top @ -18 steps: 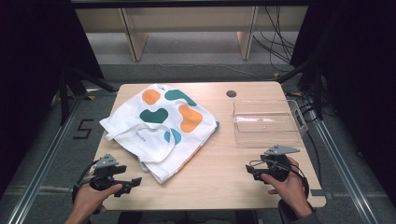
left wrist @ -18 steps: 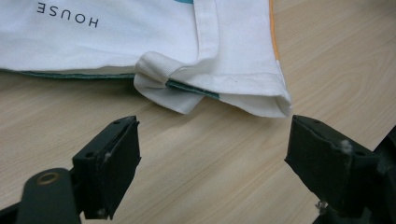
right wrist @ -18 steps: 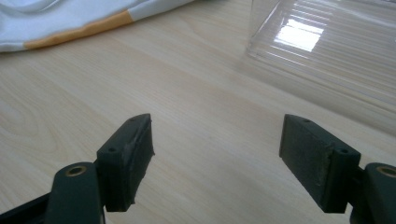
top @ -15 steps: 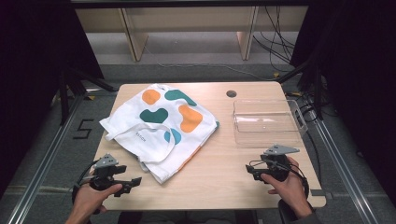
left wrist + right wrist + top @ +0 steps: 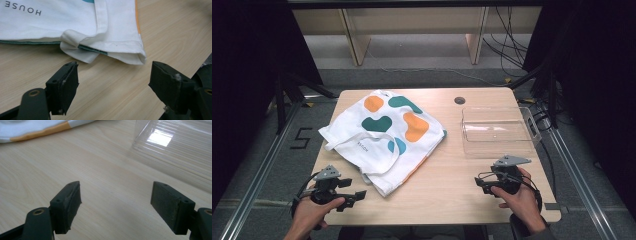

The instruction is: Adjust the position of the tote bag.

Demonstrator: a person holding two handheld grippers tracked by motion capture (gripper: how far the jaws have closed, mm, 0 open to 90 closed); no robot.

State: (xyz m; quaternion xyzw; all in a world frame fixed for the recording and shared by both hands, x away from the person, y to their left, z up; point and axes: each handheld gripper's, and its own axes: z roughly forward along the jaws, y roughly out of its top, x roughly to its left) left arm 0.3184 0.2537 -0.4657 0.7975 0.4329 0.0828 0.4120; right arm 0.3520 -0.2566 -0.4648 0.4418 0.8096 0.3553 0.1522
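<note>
A white cloth tote bag (image 5: 384, 135) with orange and teal blobs lies crumpled on the left half of the wooden table (image 5: 447, 185). My left gripper (image 5: 353, 196) rests near the table's front left corner, open, just short of the bag's folded hem (image 5: 117, 51). In the left gripper view my left gripper (image 5: 113, 86) holds nothing between its jaws. My right gripper (image 5: 479, 184) sits at the front right, open and empty, pointing left across bare wood. In the right gripper view my right gripper (image 5: 116, 206) faces the bag's orange edge (image 5: 40, 131).
A clear plastic tray (image 5: 499, 131) stands at the right of the table, its ribbed wall (image 5: 175, 147) close ahead of the right gripper. A small round hole (image 5: 459, 100) sits near the table's far edge. Cables lie on the floor beyond.
</note>
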